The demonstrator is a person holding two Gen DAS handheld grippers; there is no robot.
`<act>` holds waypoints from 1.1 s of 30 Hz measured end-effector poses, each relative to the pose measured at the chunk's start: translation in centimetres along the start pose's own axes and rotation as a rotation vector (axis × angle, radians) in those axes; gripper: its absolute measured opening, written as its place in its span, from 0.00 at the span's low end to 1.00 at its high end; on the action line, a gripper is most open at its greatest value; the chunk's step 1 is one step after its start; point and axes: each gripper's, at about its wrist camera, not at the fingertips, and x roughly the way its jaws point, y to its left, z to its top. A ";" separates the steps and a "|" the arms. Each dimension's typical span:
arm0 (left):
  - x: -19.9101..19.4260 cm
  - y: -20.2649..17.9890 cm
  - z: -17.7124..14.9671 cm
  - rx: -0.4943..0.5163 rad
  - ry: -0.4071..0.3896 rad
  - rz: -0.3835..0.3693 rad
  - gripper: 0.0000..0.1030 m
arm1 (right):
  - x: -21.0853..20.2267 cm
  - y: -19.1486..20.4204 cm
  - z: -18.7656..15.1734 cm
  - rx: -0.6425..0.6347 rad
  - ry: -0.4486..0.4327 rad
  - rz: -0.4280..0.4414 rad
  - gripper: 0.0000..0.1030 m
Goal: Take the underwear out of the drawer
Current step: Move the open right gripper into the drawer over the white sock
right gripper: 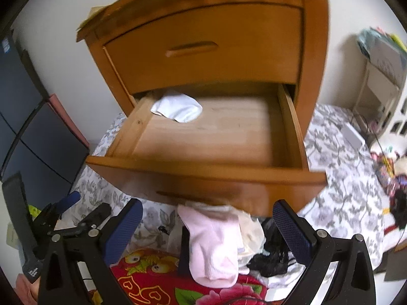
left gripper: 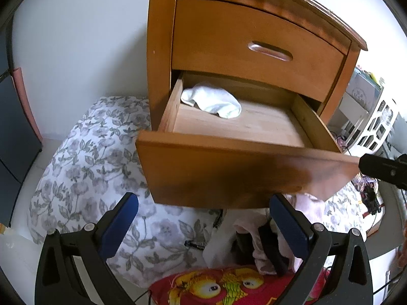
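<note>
The lower drawer (left gripper: pixel 244 175) of a wooden nightstand is pulled out. A crumpled white garment (left gripper: pixel 211 100) lies in its back left corner, and the remaining drawer floor (right gripper: pixel 208 137) is bare wood. My left gripper (left gripper: pixel 203 199) is open just below the drawer front, holding nothing. My right gripper (right gripper: pixel 208 204) is also open in front of the drawer. A pink garment (right gripper: pixel 213 244) lies between its wide-apart fingers without touching them, on a pile of cream and black clothes (right gripper: pixel 272 256). The white garment (right gripper: pixel 178 110) also shows in the right wrist view.
The upper drawer (left gripper: pixel 254 50) is closed. A floral bedsheet (left gripper: pixel 84 167) spreads under and around the nightstand. A red patterned cloth (right gripper: pixel 152 282) lies nearest the cameras. Dark panels (right gripper: pixel 33 137) stand at the left, and white shelving with clutter (right gripper: pixel 381 81) at the right.
</note>
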 end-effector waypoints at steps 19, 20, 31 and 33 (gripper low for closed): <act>2.3 4.0 1.5 -0.078 0.001 -0.042 1.00 | 4.6 6.5 10.6 -0.178 0.025 -0.002 1.00; 2.5 4.2 1.5 -0.079 0.005 -0.046 1.00 | 5.2 6.7 11.0 -0.190 0.035 -0.005 1.00; 4.1 4.5 1.1 -0.075 0.034 -0.095 1.00 | 11.7 8.5 12.8 -0.225 0.145 -0.025 0.97; 4.2 4.6 1.0 -0.077 0.036 -0.096 1.00 | 12.5 8.8 13.2 -0.202 0.145 -0.022 0.95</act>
